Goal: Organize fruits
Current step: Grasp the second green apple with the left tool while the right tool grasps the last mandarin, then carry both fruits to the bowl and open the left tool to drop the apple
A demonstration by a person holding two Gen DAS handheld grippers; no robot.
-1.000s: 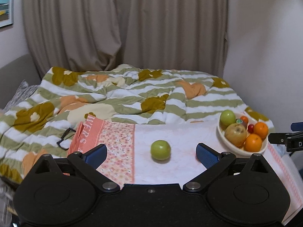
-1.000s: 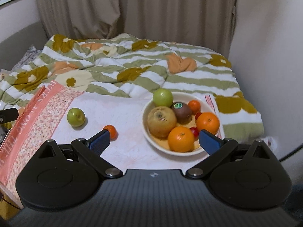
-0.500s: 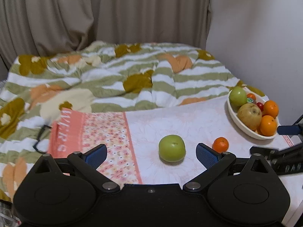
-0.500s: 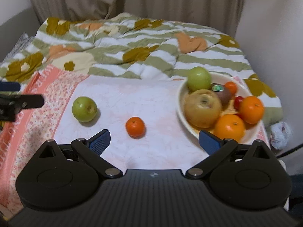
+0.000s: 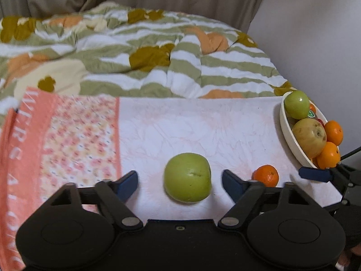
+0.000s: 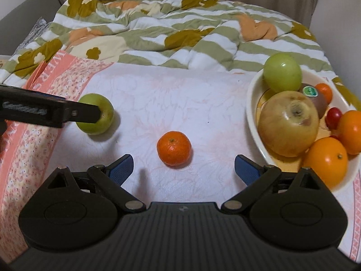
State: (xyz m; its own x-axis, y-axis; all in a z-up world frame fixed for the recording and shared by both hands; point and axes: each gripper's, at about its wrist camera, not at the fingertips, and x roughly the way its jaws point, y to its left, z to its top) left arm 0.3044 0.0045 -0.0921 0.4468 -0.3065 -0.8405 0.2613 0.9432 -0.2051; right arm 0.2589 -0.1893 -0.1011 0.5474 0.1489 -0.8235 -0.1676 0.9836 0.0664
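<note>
A green apple (image 5: 187, 177) lies on the white cloth (image 5: 191, 126), between the open fingers of my left gripper (image 5: 179, 181); the fingers stand apart from it. It also shows in the right wrist view (image 6: 99, 115), partly behind the left gripper's finger (image 6: 49, 112). A small mandarin (image 6: 174, 148) lies just ahead of my open, empty right gripper (image 6: 183, 170), and shows in the left wrist view (image 5: 265, 175). A cream bowl (image 6: 255, 122) at the right holds a green apple (image 6: 282, 71), a yellow pear (image 6: 288, 123), a kiwi, oranges and small red fruit.
A striped green, white and orange duvet (image 6: 171, 27) is bunched behind the cloth. A pink flowered band (image 5: 74, 140) borders the cloth on the left. Curtains and a white wall (image 5: 315, 22) stand behind and to the right. The bowl sits near the cloth's right edge.
Both grippers have moved forward and down. The green apple now sits between the left fingers, and the mandarin lies close in front of the right gripper. Both stay open.
</note>
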